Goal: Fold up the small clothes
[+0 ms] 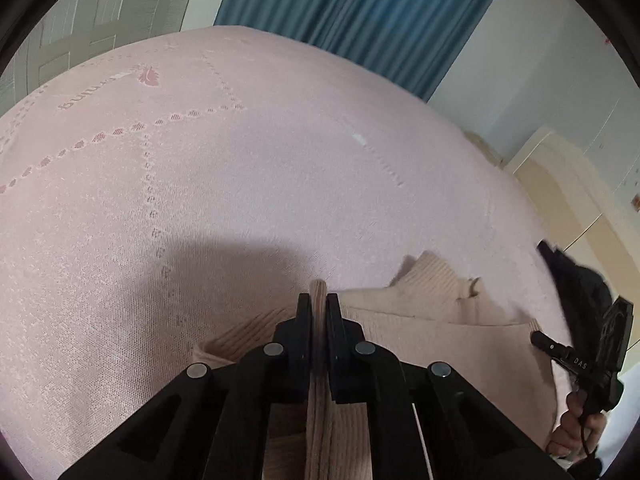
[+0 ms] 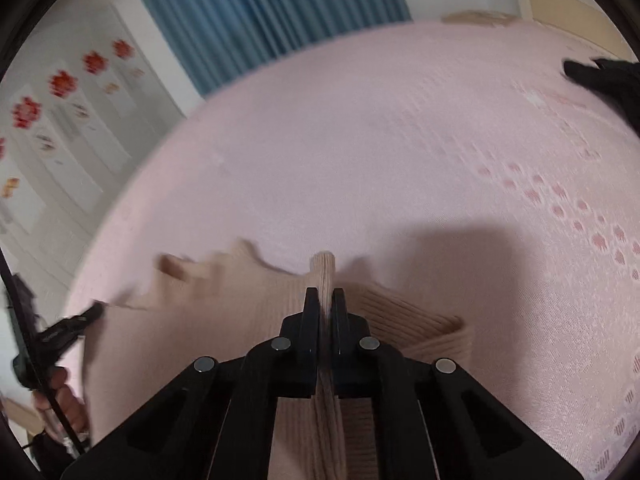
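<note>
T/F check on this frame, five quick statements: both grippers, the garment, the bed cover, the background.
1. The left gripper is shut on a fold of the beige ribbed knit garment. True.
2. The right gripper is open and empty. False: it is shut on the same garment's fabric.
3. The garment lies on a pink patterned bed cover. True.
4. The curtain behind is red. False: it is blue.
5. The garment is already folded into a neat square. False: it lies rumpled, edges uneven.
</note>
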